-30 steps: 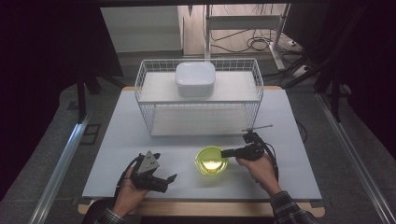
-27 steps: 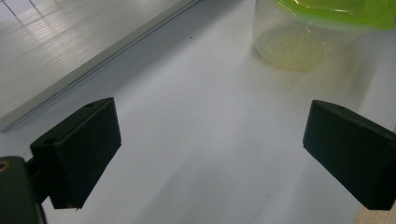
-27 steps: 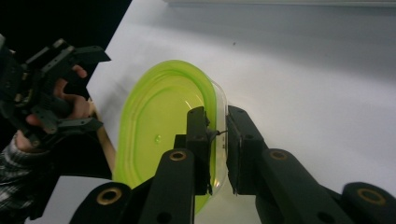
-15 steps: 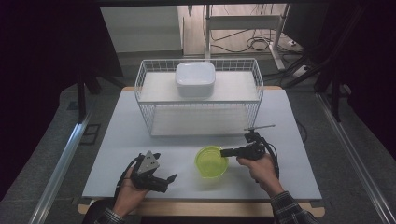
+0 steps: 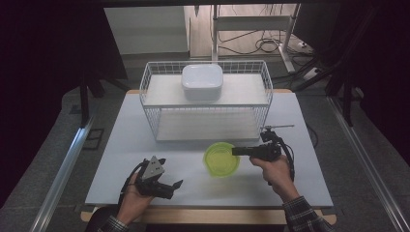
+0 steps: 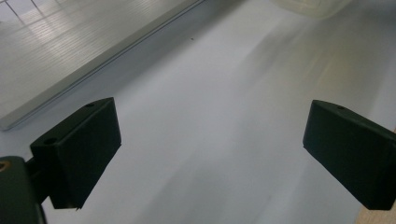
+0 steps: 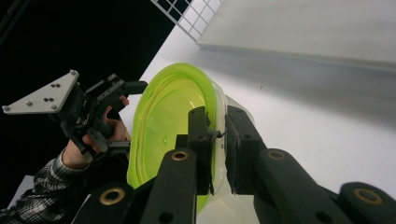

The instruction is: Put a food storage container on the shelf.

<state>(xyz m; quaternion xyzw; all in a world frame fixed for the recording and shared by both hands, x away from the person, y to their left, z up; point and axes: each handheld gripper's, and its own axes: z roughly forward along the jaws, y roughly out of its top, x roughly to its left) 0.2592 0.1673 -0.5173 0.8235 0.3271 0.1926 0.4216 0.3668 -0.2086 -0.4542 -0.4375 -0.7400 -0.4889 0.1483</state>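
Observation:
A translucent lime-green bowl hangs tilted just above the white table, in front of the wire basket. My right gripper is shut on its right rim. In the right gripper view the jaws pinch the bowl's wall, one inside and one outside. My left gripper is held open near the table's front left, nothing between its jaws. The left gripper view has its open jaws over bare table, with the bowl's pale edge at the top.
A white wire basket stands at the back middle of the table, with a white square container on its top shelf. Its lower shelf is bare. The left hand and its gripper sit beyond the bowl.
The right gripper has lifted the bowl a little by its rim and tipped it, shifting slightly toward the basket. The left gripper has stayed in place.

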